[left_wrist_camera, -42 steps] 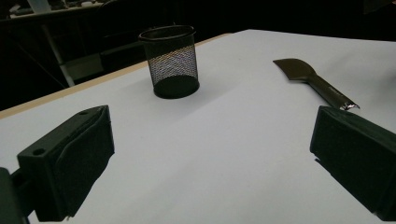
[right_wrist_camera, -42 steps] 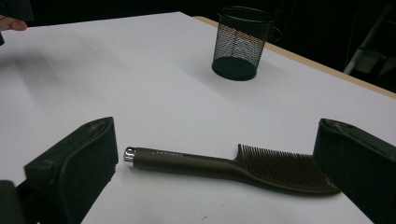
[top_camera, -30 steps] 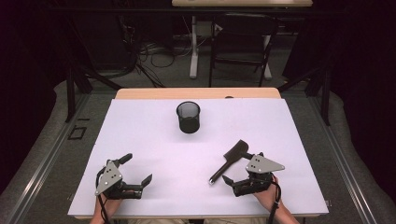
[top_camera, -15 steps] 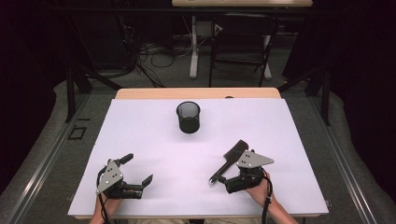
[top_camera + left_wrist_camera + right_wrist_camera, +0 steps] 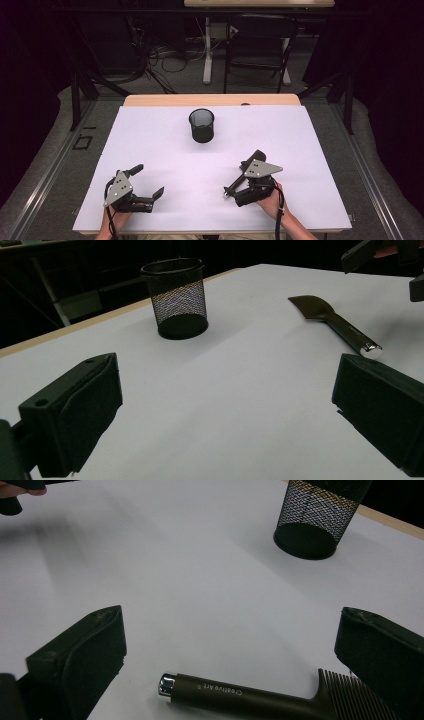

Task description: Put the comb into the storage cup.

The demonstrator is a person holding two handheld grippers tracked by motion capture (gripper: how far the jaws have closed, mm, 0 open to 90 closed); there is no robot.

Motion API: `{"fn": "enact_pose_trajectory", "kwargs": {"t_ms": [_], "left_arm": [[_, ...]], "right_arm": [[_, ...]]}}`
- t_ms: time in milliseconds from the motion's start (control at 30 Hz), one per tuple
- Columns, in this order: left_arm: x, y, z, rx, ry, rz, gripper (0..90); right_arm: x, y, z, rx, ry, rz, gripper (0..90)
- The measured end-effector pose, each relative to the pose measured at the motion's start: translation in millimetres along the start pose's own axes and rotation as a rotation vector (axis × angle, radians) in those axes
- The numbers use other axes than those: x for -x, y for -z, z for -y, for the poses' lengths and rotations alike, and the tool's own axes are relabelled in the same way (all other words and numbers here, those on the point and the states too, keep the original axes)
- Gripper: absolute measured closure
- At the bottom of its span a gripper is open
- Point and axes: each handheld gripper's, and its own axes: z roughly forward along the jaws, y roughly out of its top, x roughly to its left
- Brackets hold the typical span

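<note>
Right gripper view: the right hand-held gripper (image 5: 235, 655) gapes wide around the comb-like tool (image 5: 260, 700), ungrasped; the left hand-held gripper (image 5: 147, 182) is released; mesh cup (image 5: 201, 125) awaits.

We count two grippers: the left gripper (image 5: 148, 186) at seven o'clock and the right gripper (image 5: 239, 177) at five o'clock. We count one black mesh cup (image 5: 201, 125) at twelve o'clock on the white table (image 5: 150, 140). We count one brown comb (image 5: 260, 699) lying by the right gripper. Behind the table we count one chair (image 5: 257, 45).
</note>
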Motion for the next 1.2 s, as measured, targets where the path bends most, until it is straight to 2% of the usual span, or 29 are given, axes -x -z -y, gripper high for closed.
{"fn": "enact_pose_trajectory", "kwargs": {"t_ms": [700, 800, 900, 1000, 1200], "left_arm": [[-0.1, -0.2, -0.5, 0.001, -0.004, 0.001, 0.0], [0.0, -0.6, -0.3, -0.002, -0.003, 0.001, 0.0], [0.1, -0.8, -0.2, -0.007, -0.003, 0.002, 0.0], [-0.3, -1.2, -0.2, -0.012, -0.005, 0.002, 0.0], [-0.4, -1.7, 0.0, -0.016, -0.006, 0.0, 0.0]], "right_arm": [[-1.7, -20.5, -4.8, -0.055, 0.003, -0.046, 1.7], [-2.6, -22.5, -3.6, -0.072, 0.009, -0.05, 7.2], [-3.6, -23.3, -3.1, -0.084, 0.01, -0.051, 17.9], [-4.5, -24.7, -2.6, -0.107, 0.005, -0.041, 33.5], [-5.4, -27.6, 0.0, -0.15, 0.006, -0.074, 64.6]]}}
